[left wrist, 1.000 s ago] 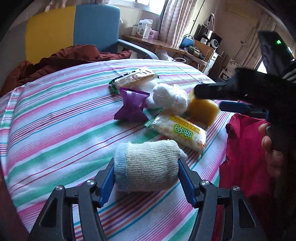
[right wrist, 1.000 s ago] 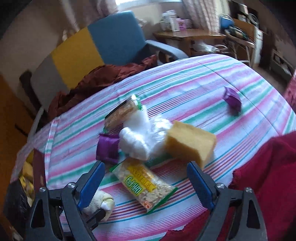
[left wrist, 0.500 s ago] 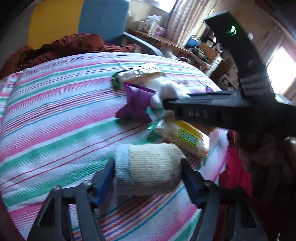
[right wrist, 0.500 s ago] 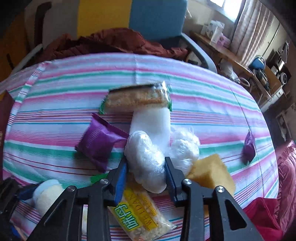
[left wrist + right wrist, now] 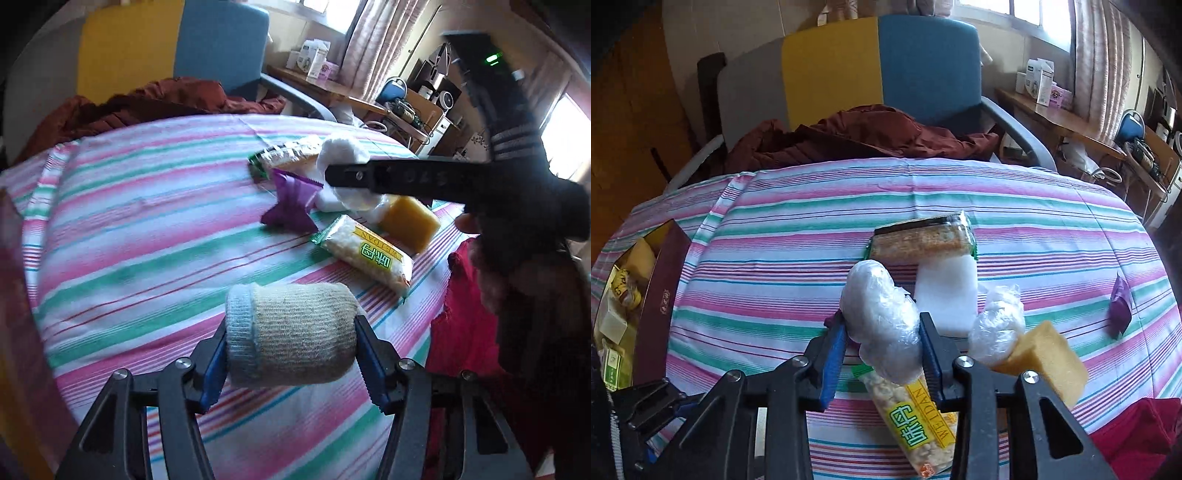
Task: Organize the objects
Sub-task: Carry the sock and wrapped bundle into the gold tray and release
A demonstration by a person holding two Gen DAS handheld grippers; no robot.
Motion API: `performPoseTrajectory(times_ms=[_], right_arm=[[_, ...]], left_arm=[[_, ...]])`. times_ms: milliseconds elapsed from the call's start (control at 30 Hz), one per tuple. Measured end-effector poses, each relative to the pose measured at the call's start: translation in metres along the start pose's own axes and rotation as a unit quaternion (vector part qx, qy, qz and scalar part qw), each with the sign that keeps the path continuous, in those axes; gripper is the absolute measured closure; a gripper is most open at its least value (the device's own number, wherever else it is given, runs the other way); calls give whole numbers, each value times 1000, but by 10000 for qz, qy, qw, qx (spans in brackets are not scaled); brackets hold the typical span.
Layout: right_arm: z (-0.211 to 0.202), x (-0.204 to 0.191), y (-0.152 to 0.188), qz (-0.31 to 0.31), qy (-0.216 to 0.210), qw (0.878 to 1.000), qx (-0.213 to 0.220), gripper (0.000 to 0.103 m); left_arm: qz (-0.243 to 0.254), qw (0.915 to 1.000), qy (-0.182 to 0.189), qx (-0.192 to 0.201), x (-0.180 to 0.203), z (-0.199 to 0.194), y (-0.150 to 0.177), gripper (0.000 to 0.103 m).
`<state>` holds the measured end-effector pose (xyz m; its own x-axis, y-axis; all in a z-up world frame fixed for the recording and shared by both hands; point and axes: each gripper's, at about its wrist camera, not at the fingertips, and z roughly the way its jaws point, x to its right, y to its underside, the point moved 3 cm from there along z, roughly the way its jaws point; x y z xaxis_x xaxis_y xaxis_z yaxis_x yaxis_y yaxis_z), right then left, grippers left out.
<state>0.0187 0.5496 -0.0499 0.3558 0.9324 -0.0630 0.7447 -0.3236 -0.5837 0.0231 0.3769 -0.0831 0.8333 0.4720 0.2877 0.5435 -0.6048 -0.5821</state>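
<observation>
Our left tongs (image 5: pixel 291 354) are closing on the rolled beige knit sock (image 5: pixel 291 334); our right tongs (image 5: pixel 882 345) clamp the white plastic-wrapped bundle (image 5: pixel 881 317), just beside the yellow sponge block (image 5: pixel 1049 356).

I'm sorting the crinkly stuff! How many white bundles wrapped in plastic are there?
2. One bundle is pinched in the right tongs; the other bundle lies on the striped cloth, against the yellow sponge. The pile might hide more.

A lived-in home room: a striped tablecloth (image 5: pixel 812 229) covers the counter, an armchair (image 5: pixel 923 74) at twelve o'clock, curtains (image 5: pixel 1108 66) and a cluttered side desk (image 5: pixel 1071 122) at two o'clock.
</observation>
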Motion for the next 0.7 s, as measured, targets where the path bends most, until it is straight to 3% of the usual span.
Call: performPoseTrajectory(times_ms=[433, 700], right_arm=[[-24, -71, 6, -462, -520, 9976, 29, 66], [-32, -150, 6, -818, -1126, 9903, 47, 66]], left_arm=[[-408, 9953, -533, 692, -47, -97, 16, 40], [-1229, 9789, -1201, 1102, -123, -150, 35, 40]])
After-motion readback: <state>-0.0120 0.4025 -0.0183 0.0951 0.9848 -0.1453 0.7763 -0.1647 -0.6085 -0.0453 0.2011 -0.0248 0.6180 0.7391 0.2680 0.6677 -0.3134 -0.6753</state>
